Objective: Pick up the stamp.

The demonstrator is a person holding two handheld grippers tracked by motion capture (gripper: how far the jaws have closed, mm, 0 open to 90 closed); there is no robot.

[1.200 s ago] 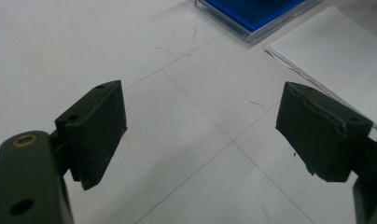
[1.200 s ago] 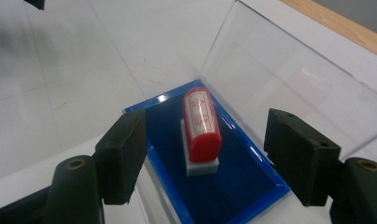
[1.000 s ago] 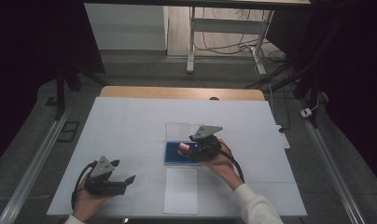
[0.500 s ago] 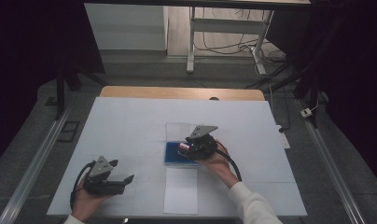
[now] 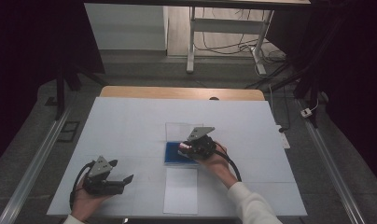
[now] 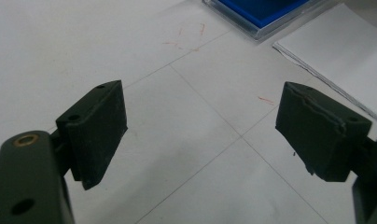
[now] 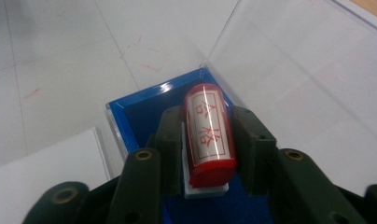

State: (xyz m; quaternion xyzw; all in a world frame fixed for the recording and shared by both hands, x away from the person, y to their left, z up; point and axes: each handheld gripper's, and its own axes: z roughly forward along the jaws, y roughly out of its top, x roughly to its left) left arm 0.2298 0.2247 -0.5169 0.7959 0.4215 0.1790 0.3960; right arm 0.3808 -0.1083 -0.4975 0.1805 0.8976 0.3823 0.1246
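Squarely within blue tray walls: stamp

A white table bears a blue tray and a paper sheet.

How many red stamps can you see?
1. The red stamp sits between the jaws of the right hand-held gripper, over the blue tray. More might be hidden beneath the gripper.

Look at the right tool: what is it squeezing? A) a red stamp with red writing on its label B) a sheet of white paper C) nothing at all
A: in the right gripper view the right tool has just closed its jaws on the red stamp, over the blue tray.
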